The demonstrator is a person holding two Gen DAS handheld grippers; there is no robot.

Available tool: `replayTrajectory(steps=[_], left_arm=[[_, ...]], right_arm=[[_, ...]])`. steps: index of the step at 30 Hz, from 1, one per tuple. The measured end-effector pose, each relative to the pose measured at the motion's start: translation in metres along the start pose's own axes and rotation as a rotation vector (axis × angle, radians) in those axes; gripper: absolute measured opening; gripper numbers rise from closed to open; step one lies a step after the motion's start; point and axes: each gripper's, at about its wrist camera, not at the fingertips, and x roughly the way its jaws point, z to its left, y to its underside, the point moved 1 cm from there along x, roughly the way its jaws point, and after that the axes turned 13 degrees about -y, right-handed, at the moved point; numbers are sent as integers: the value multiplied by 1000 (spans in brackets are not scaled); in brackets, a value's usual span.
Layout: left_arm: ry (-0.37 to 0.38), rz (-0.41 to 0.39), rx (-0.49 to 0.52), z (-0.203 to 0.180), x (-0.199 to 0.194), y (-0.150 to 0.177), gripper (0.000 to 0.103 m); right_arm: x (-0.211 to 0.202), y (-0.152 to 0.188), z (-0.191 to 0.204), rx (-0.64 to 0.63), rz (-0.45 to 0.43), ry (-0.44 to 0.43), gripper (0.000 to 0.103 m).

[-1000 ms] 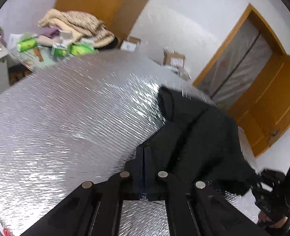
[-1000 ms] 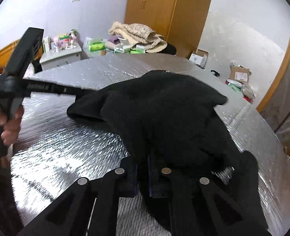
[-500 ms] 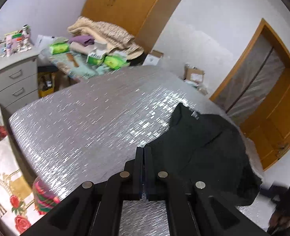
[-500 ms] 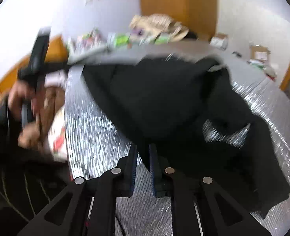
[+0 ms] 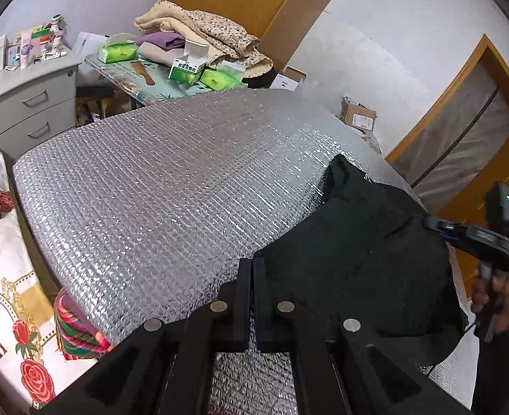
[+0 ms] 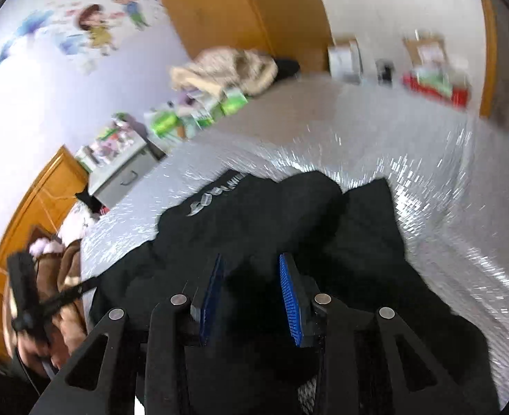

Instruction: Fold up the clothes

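Note:
A black garment (image 5: 358,259) lies spread on the silver quilted surface (image 5: 168,190). My left gripper (image 5: 253,263) is shut on the garment's near corner, low over the surface. In the right wrist view the same garment (image 6: 289,207) lies rumpled, with a pale printed logo at its far left. My right gripper (image 6: 251,259) hovers over it with its jaws opening. The blue pads (image 6: 289,294) are apart and press on nothing; cloth lies under them. The left wrist view shows a hand holding the right gripper's body (image 5: 496,242) at the far right.
A grey drawer cabinet (image 5: 33,103) and a low table with green tissue packs (image 5: 119,52) and piled blankets (image 5: 213,31) stand beyond the surface. Cardboard boxes (image 5: 358,117) sit on the floor by an orange door (image 5: 461,145). Flowered bedding (image 5: 5,294) lies at the left.
My right gripper let go of the black garment, its jaws opened, and it swung and rolled. My left gripper pulled the garment's corner along, and the garment now lies flatter.

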Motion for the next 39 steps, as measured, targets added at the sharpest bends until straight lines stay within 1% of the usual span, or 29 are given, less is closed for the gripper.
replayTrajectory(steps=[1, 2, 6, 8, 10, 11, 13, 14, 16, 17, 18, 19, 20, 21, 22, 23, 26, 29, 30, 32, 35, 37, 39], left_arm=[[-1, -2, -1, 0, 1, -2, 1], [-4, -7, -2, 1, 3, -6, 1], [-23, -36, -11, 1, 13, -28, 1], [-23, -65, -15, 0, 14, -43, 1], [-15, -121, -15, -3, 6, -59, 1], [-15, -151, -8, -4, 1, -65, 1], [-39, -181, 13, -7, -2, -69, 1], [-52, -164, 20, -5, 3, -67, 1], [-62, -81, 3, 3, 19, -59, 1], [-59, -43, -9, 8, 26, -53, 1], [-58, -21, -13, 11, 29, -47, 1], [-54, -13, -2, 12, 29, -42, 1], [-48, -7, 13, 13, 28, -37, 1], [-43, -4, 26, 13, 26, -35, 1], [-40, -2, 31, 12, 23, -34, 2], [-37, 0, 35, 12, 20, -35, 2], [-53, -15, 10, 14, 11, -41, 2], [-82, -55, -11, 16, -1, -44, 2], [-77, -63, -14, 16, -4, -45, 2], [-37, -71, -3, 9, -8, -45, 2], [22, -68, 78, -19, -6, -40, 2], [44, -52, 108, -35, 0, -36, 2], [53, -36, 125, -47, 8, -33, 2]], right_arm=[[11, -6, -4, 5, 20, 12, 16], [22, -11, -5, -8, 38, 30, 6], [47, -22, -6, -38, 68, 63, 5], [56, -34, -9, -37, 51, 75, 5], [48, -49, -8, -63, -26, 90, 5], [35, -58, -3, -87, -102, 99, 5], [19, -68, 4, -102, -203, 92, 4], [21, -66, 4, -109, -191, 103, 4], [28, -62, 4, -125, -135, 132, 6], [34, -56, -1, -118, -101, 152, 6], [41, -49, -6, -106, -64, 173, 8], [44, -42, -11, -88, -46, 173, 12], [41, -33, -15, -68, -50, 150, 14], [34, -26, -17, -60, -61, 134, 19], [28, -20, -19, -55, -73, 122, 30], [18, -15, -21, -56, -86, 126, 33], [-5, -5, -26, -57, -121, 156, 33], [-38, 11, -38, -36, -155, 222, 33], [-50, 20, -42, -24, -162, 247, 33], [-69, 40, -48, 5, -169, 289, 33], [-90, 75, -52, 30, -167, 325, 34], [-103, 100, -52, 52, -182, 352, 34], [-116, 115, -56, 78, -211, 378, 34]])
